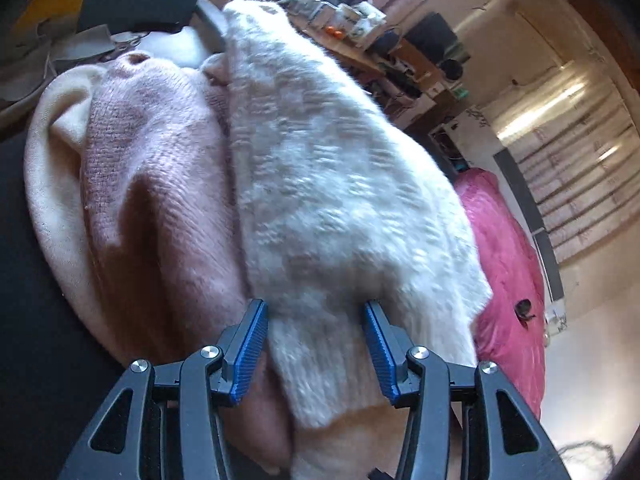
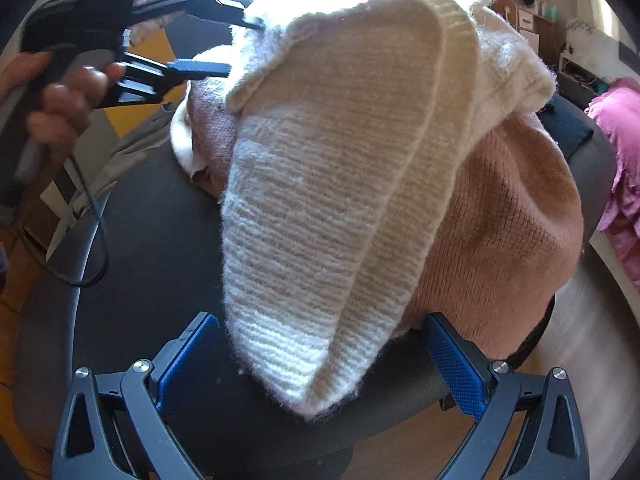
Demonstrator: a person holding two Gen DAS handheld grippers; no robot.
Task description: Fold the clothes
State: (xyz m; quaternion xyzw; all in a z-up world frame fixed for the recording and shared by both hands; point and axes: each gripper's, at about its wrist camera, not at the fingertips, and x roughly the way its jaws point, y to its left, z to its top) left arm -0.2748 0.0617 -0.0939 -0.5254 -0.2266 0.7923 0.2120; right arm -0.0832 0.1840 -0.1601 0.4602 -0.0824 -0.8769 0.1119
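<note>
Sweater-wise, you've got the cream-and-beige knit sweater point(image 2: 320, 200) draped over a pink knit point(image 2: 500, 240) and a plain cream garment point(image 1: 52, 184), all piled on a dark rounded surface point(image 2: 160, 260). From your right gripper point(image 2: 320, 356) the cream knit's long axis runs straight away from the fingers, and its narrow rounded end hangs down between them, pointing back at you. Those fingers are spread wide, blue pads point(image 2: 452, 360) apart on either side of the tip and not pinching it.

Your left gripper point(image 1: 316, 344) is also spread, with a band of the fuzzy knit point(image 1: 320, 208) lying in the gap between the pads. It looks like the wool brushes the inner faces, but you can't really tell if it's gripped or just resting there. From that side the knit stretches away from the fingers toward the far end of the pile.

Left view is motion-blurred, so the pattern is mushy. The lower edge of the sweater gets cut off behind the gripper body. In the right view, your other hand point(image 2: 68, 100) shows up beyond the left finger, holding that gripper.

Around it: a bright pink blanket point(image 1: 504, 264) out past the right finger, cluttered shelves point(image 1: 400, 52) farther off, pale walls.
</note>
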